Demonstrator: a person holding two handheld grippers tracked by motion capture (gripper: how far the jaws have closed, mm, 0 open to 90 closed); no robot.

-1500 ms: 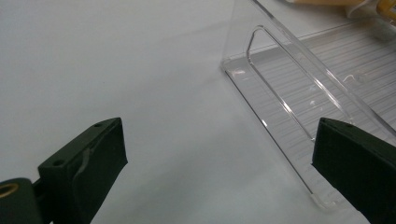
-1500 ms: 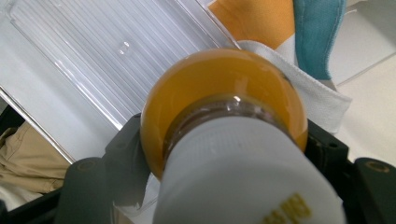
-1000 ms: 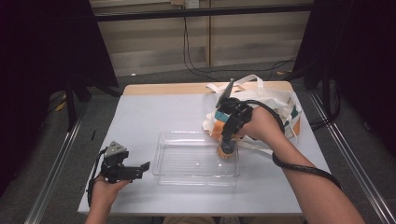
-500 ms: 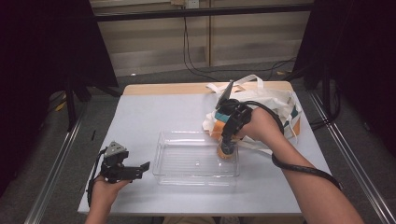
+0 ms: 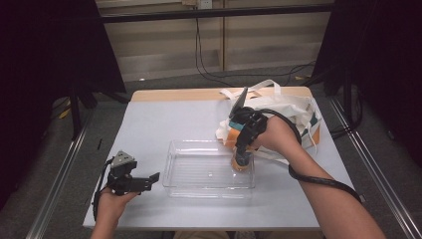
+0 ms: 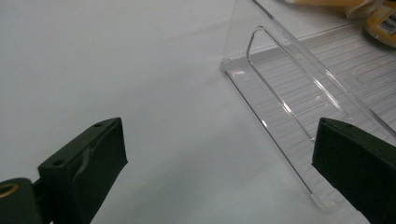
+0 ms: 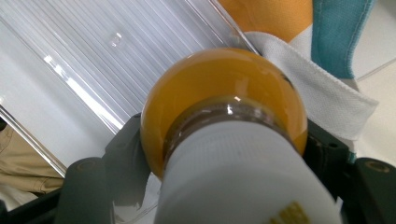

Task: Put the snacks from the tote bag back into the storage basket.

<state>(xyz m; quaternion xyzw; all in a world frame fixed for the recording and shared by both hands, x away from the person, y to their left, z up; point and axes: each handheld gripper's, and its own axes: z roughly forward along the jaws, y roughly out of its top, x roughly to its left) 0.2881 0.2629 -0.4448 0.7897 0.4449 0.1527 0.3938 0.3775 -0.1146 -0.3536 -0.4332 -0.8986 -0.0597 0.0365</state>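
Observation:
A clear plastic tray (image 5: 199, 172) lies in the middle of the grey table. My right gripper (image 5: 242, 158) points down over the tray's right end, shut on an orange bottle (image 5: 241, 164) with a white cap. In the right gripper view the bottle (image 7: 224, 102) sits between the two black jaws (image 7: 226, 154), its orange body toward the ribbed tray floor (image 7: 116, 56). My left gripper (image 5: 149, 179) rests low on the table just left of the tray, open and holding nothing. Between its wide jaws (image 6: 217, 144) I see bare table and the tray's near corner (image 6: 280, 93).
A white tote bag (image 5: 293, 112) with orange and teal panels lies at the table's back right, touching the tray's far right corner; its fabric (image 7: 327, 51) lies close beside the bottle. Metal rails run along both table sides.
The right gripper has sunk very slightly with the bottle at the tray's right end. The left gripper has stayed where it was.

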